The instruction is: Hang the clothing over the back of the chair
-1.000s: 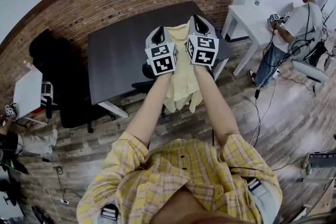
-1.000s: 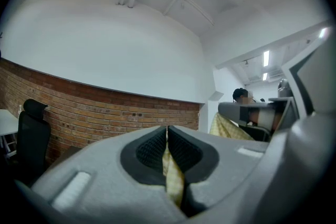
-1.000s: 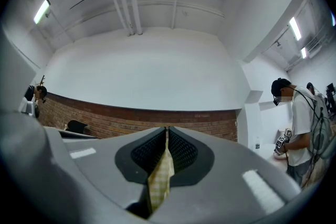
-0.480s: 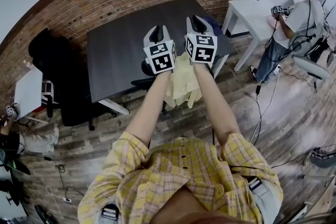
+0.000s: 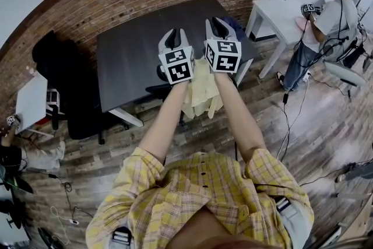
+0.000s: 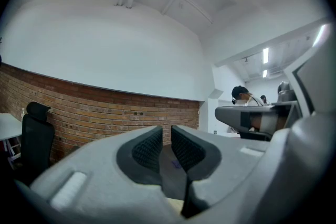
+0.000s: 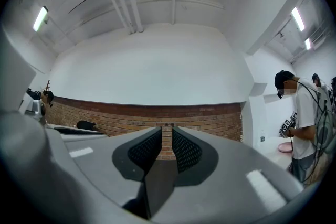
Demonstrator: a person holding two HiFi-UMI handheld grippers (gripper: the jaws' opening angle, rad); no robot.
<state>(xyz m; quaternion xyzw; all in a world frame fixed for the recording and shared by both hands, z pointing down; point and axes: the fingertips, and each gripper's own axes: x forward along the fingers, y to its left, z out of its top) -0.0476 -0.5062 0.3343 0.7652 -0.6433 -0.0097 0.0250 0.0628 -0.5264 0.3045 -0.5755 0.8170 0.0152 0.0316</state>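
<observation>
Compared with one second ago, the pale yellow clothing (image 5: 202, 91) no longer rises between the two claws. It now lies lower, draped over the dark chair (image 5: 156, 93) at the near edge of the dark bench (image 5: 128, 61). The left claw (image 5: 173, 35) and the right claw (image 5: 217, 24) hover side by side above that near edge, clear of the fabric. In the left gripper view the left claw (image 6: 167, 136) stands open by a narrow gap, with only the bench top showing through it. In the right gripper view the right claw (image 7: 167, 139) is likewise slightly parted and holds nothing. The clothing's long axis runs from the bench edge downward, its loose lower ends pointing to the floor.
</observation>
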